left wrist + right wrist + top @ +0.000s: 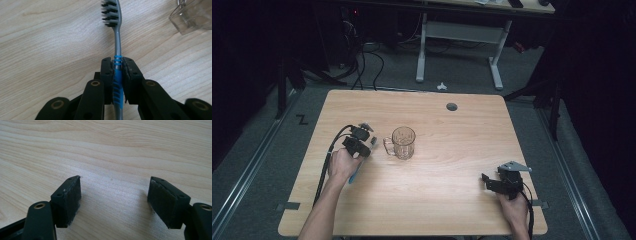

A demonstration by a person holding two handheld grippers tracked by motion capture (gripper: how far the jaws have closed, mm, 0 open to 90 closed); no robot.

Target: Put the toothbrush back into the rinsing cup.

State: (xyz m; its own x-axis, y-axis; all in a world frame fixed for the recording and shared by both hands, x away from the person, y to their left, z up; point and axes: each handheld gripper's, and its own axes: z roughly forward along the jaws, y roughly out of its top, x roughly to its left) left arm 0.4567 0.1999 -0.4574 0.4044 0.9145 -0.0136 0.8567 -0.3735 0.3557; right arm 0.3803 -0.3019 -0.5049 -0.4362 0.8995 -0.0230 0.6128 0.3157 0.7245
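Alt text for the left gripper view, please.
The left gripper is shut on the blue-ribbed neck of a grey toothbrush, bristles pointing away over a wooden table. A clear glass mug edges in at top right.

left gripper (117, 72): jaws clamped, low over table | right gripper (113, 197): jaws apart, probably resting

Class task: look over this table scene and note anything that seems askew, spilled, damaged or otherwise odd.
Nothing stands out. The glass mug stands upright and looks empty; the left claw holds the toothbrush squarely by its blue grip; the right claw is open over the bare table.
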